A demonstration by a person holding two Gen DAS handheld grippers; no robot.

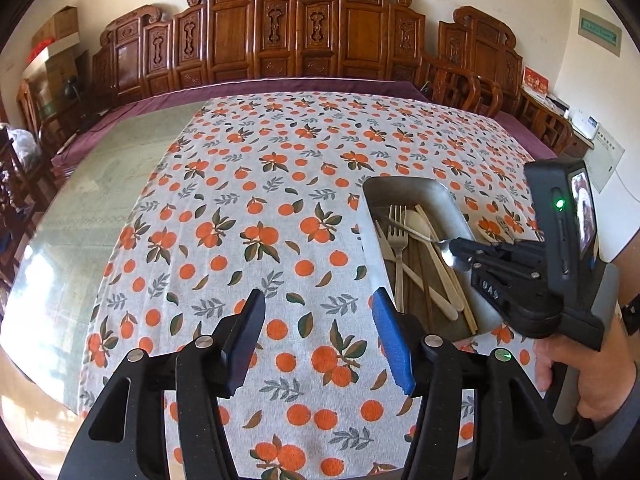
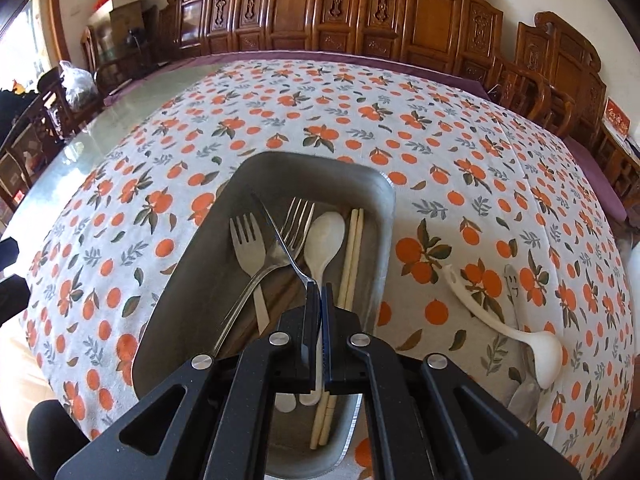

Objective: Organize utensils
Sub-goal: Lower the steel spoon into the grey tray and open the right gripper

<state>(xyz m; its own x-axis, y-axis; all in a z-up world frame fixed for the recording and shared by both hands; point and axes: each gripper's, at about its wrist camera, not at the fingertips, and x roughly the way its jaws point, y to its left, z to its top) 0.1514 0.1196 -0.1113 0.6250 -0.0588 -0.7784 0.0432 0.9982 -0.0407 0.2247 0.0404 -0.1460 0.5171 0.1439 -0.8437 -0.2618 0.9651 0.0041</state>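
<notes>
A metal tray sits on the orange-print tablecloth and holds two forks, a white spoon, pale chopsticks and dark chopsticks. My right gripper is shut on a metal spoon, held by its bowl end over the tray, handle pointing away. In the left wrist view the right gripper holds that spoon above the tray. My left gripper is open and empty over the cloth, left of the tray.
A white ladle and a metal utensil with a smiley face lie on the cloth right of the tray. Carved wooden chairs line the table's far side. Bare glass tabletop lies to the left.
</notes>
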